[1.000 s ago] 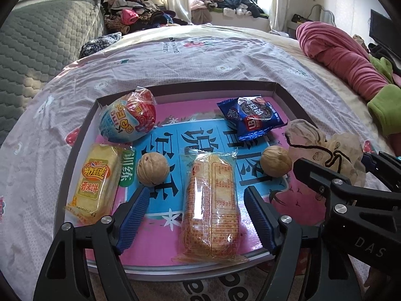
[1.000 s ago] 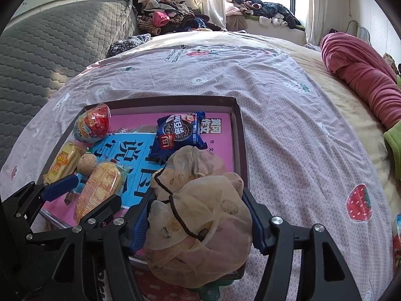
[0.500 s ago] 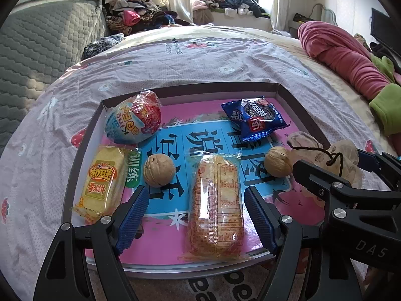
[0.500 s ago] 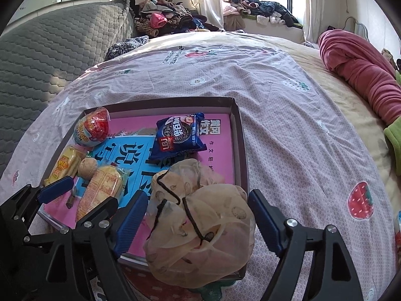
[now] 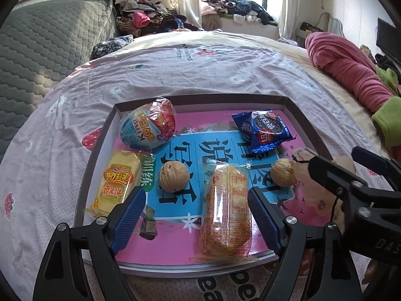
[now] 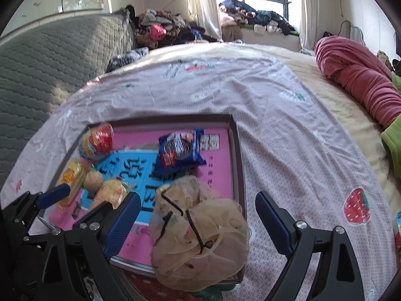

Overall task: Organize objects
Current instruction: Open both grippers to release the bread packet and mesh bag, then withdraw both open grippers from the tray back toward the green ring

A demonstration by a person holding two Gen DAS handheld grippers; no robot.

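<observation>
The right gripper [image 6: 195, 223] is opening, its pads clear of the beige drawstring pouch [image 6: 200, 238] resting at the tray's [image 6: 236, 150] 5 o'clock corner. The left gripper [image 5: 198, 215] is also opening, unclenched, straddling the orange cracker packet [image 5: 226, 213] without pressing it.

A grey quilted headboard [image 5: 50, 47], heaped clothes [image 5: 147, 22] and a rolled pink blanket [image 5: 351, 70].

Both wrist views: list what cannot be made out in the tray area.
- Right wrist view: the beige drawstring pouch covers the tray's near right corner and whatever lies under it.
- Right wrist view: motion blur makes the blue cookie packet's print unreadable.
- Left wrist view: the right gripper, jaws opening, hides most of the pouch.
- Left wrist view: the small dark scrap by the left gripper is too small to identify.
</observation>
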